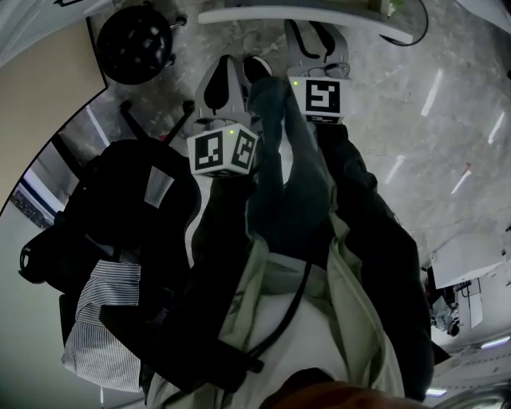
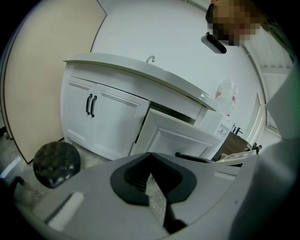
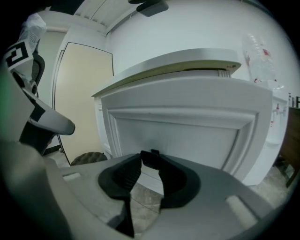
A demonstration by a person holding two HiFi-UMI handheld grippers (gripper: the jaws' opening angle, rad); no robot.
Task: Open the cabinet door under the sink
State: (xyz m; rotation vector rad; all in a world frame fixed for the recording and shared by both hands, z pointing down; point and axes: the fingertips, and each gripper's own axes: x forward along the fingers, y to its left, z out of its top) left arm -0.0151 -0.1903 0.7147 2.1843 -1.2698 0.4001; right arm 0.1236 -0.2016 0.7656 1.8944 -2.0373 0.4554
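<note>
The white cabinet door (image 3: 187, 136) under the sink counter (image 2: 140, 70) stands swung out, with a dark gap behind its top and left edge (image 2: 176, 138). My right gripper (image 3: 146, 153) is right at the door's face. Its jaws are closed on a small black piece, the door handle (image 3: 153, 151), which is mostly hidden behind the fingers. In the head view the right gripper (image 1: 311, 32) reaches just under the counter's edge (image 1: 319, 16). My left gripper (image 2: 150, 155) hangs back from the cabinet, shut and holding nothing; in the head view the left gripper (image 1: 227, 64) sits to the left of the right one.
Two closed white doors (image 2: 112, 122) with black handles (image 2: 91, 105) stand left of the open one. A dark tufted stool (image 2: 56, 161) sits on the floor by the beige wall. An office chair draped with clothes (image 1: 120, 224) is at my left. A clear bottle (image 2: 227, 93) stands at the counter's right end.
</note>
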